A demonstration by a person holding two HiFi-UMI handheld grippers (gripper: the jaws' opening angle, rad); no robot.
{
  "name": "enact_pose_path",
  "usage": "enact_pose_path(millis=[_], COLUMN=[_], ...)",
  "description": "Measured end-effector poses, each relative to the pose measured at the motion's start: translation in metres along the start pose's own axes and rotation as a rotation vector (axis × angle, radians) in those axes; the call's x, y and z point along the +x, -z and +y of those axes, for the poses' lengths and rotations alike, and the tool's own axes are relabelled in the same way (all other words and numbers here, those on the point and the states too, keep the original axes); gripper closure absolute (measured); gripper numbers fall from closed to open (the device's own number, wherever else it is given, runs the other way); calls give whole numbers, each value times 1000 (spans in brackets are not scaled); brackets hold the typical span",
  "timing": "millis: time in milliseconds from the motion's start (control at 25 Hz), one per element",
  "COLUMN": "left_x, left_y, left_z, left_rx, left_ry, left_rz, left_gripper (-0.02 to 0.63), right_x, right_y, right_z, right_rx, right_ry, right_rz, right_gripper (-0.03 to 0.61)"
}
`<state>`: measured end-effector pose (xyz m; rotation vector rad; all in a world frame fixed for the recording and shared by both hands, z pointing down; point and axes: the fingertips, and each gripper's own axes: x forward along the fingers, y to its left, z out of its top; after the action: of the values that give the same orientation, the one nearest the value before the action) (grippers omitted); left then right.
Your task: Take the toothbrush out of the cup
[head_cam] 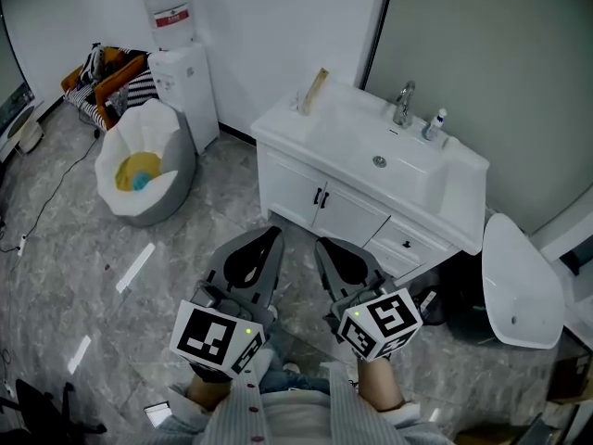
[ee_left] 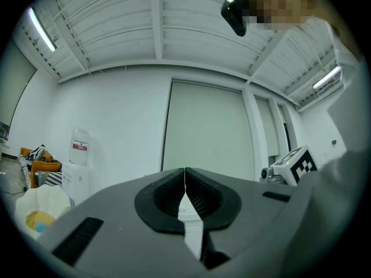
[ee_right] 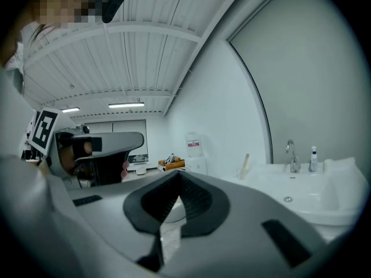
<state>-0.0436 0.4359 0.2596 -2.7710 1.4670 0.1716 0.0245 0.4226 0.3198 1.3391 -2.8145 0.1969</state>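
Observation:
A pale toothbrush (head_cam: 316, 88) leans in a small cup (head_cam: 303, 106) at the back left corner of the white vanity top (head_cam: 306, 133). The right gripper view shows the toothbrush (ee_right: 246, 165) far off, left of the faucet. Both grippers are held low in front of the cabinet, well short of the counter. My left gripper (head_cam: 273, 234) has its jaws together with nothing between them, and its own view shows the left gripper (ee_left: 185, 172) the same way. My right gripper (head_cam: 321, 243) is also shut and empty, as the right gripper (ee_right: 176, 175) is in its own view.
The vanity has a sink basin (head_cam: 380, 156), a faucet (head_cam: 403, 105) and a small bottle (head_cam: 434, 125). To the left stand a water dispenser (head_cam: 179, 58) and a white beanbag-like tub (head_cam: 144, 160). At the right a white oval lid (head_cam: 519, 281) leans by the cabinet.

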Motion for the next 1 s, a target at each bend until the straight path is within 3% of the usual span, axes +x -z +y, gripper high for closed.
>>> enact_pose_path(millis=[520,1000], left_x=[105,148], left_y=[3,15], left_z=[103,168], left_rx=[-12,-15], left_ry=[38,76], left_rz=[5,24], left_gripper=[595,595], right_x=[122,192], right_y=[-17,-19], right_z=[-71,-105], right_rx=[-4,3], right_ry=[47,110], right_rz=[19,15], right_gripper=[568,568])
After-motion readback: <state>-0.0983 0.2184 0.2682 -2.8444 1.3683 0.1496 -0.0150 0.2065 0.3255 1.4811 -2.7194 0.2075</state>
